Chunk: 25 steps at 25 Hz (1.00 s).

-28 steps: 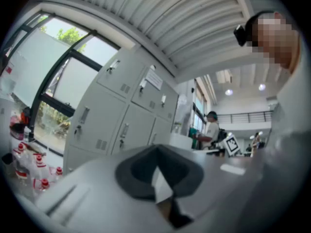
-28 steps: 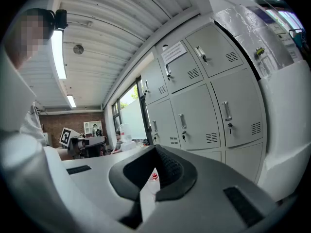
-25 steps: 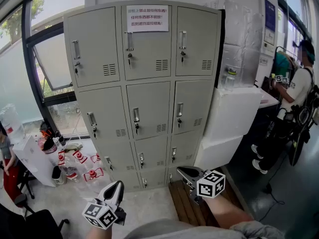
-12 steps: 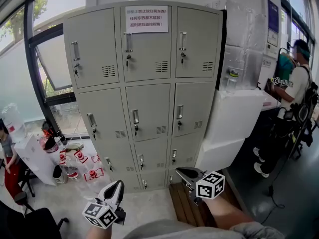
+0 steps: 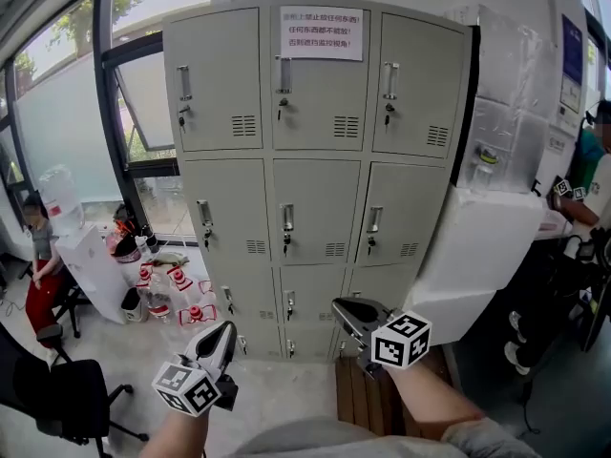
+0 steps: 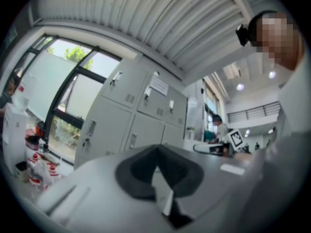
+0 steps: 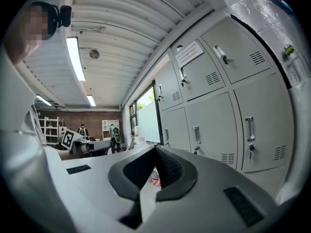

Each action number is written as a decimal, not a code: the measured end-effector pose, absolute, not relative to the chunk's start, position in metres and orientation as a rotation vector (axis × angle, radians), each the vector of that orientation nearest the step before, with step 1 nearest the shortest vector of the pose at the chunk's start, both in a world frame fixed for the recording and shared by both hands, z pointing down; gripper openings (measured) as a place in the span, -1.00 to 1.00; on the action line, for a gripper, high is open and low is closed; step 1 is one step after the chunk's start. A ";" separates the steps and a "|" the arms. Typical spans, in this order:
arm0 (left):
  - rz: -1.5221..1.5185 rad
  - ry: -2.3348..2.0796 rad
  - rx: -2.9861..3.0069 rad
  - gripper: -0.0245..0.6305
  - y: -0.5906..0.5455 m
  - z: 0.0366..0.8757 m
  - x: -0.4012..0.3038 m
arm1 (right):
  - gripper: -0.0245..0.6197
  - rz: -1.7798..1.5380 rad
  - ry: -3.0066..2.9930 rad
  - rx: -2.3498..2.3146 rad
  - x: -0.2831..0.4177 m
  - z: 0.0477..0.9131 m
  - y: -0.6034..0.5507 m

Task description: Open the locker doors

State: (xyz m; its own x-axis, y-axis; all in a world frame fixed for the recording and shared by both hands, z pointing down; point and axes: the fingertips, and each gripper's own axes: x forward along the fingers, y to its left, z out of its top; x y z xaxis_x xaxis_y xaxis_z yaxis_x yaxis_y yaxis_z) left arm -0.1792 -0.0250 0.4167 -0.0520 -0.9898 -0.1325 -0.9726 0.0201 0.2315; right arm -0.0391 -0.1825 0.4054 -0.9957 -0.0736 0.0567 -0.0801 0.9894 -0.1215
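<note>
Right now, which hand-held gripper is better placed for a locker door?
Right, probably: the right hand-held gripper sits higher, in front of the grey metal locker bank; the left hand-held gripper hangs lower.

My view has swung left, so the grey metal locker bank (image 5: 315, 160) now sits further right in the head view. More of the window (image 5: 143, 93) and a black office chair (image 5: 57, 399) show. My right tongs (image 5: 346, 308) have come up a little, and the standing person (image 5: 601, 194) has slid to the right edge.

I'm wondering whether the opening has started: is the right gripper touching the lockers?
Apart. In the right gripper view the right gripper is shut on nothing, with open room between its tips and the closed lockers.
</note>
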 end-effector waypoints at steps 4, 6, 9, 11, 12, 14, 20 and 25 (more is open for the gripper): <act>-0.422 -2.281 2.072 -0.92 -0.025 0.399 -0.192 | -0.92 0.113 -3.094 0.014 -0.068 0.382 -0.182; -0.438 -2.307 2.062 -0.92 -0.028 0.390 -0.202 | -0.92 0.079 -3.103 -0.027 -0.085 0.370 -0.182; -0.457 -2.323 2.073 -0.92 -0.034 0.376 -0.224 | -0.92 0.034 -3.107 -0.081 -0.119 0.356 -0.179; -0.464 -2.323 2.087 -0.92 -0.039 0.370 -0.245 | -0.92 0.006 -3.110 -0.100 -0.145 0.348 -0.178; -0.470 -2.321 2.095 -0.92 -0.041 0.367 -0.258 | -0.92 -0.003 -3.114 -0.102 -0.160 0.346 -0.178; -0.481 -2.316 2.117 -0.92 -0.048 0.363 -0.290 | -0.92 -0.016 -3.125 -0.094 -0.193 0.341 -0.179; -0.466 -2.269 2.220 -0.92 -0.081 0.343 -0.422 | -0.92 -0.065 -3.170 -0.017 -0.326 0.326 -0.194; -0.434 -2.212 2.355 -0.92 -0.113 0.291 -0.523 | -0.92 -0.134 -3.233 0.100 -0.430 0.271 -0.216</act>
State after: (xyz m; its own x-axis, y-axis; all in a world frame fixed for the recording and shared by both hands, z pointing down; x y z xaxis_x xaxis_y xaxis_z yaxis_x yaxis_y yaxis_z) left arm -0.5231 -0.1133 0.2907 0.0468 -0.9612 -0.2718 -0.9927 -0.0751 0.0948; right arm -0.4299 -0.2161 0.2712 -0.9935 -0.0579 -0.0975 -0.0657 0.9947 0.0795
